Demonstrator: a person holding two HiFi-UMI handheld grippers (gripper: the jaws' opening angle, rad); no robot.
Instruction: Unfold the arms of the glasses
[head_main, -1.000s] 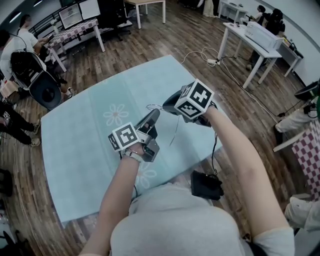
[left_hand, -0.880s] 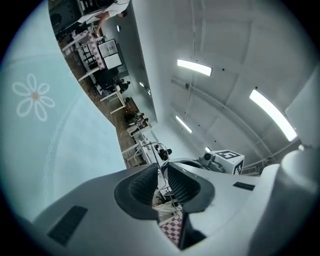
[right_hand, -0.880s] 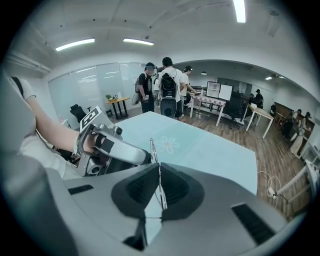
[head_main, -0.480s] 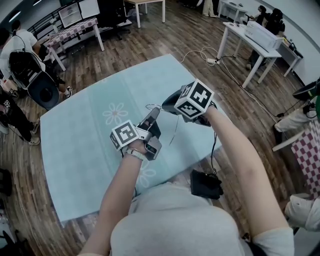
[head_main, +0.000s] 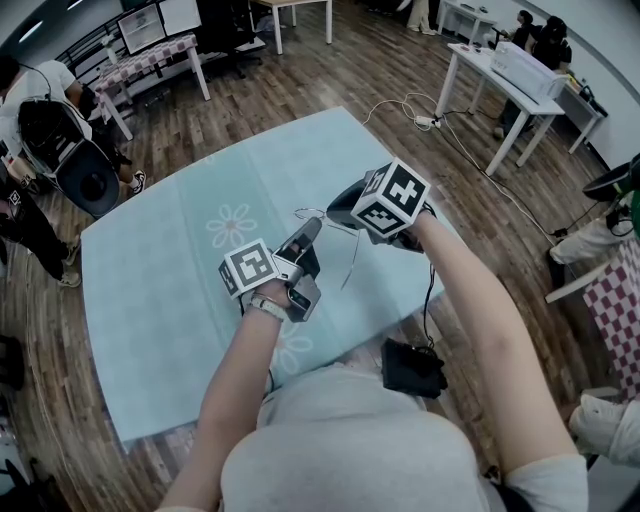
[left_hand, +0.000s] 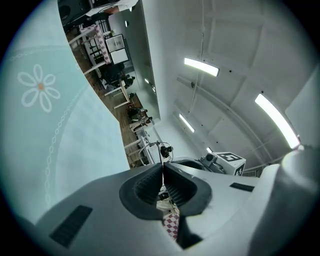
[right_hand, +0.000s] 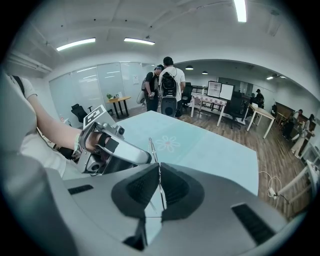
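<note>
Left gripper (left_hand: 163, 167) — jaws have just been closing and now stand together, on a thin wire of the glasses (right_hand: 151, 147) as far as we can read it. Right gripper (right_hand: 159, 175) pinches the frame. The glasses hang in air over the table's (head_main: 150, 300) near right corner. We would hold the right hand steady and swing the left outward about the hinge, slowly, without twisting. The long axis seems to run tip to tip — one arm dangles toward the near edge.

The person wears a light grey short-sleeved T-shirt (head_main: 350, 450) and a pale wristband (head_main: 268, 308). The left gripper (head_main: 309, 229) and right gripper (head_main: 336, 211) are grey moulded shells with black ribbed pads (right_hand: 142, 189), each bearing a white cube (head_main: 393, 199) printed with black square markers.
</note>
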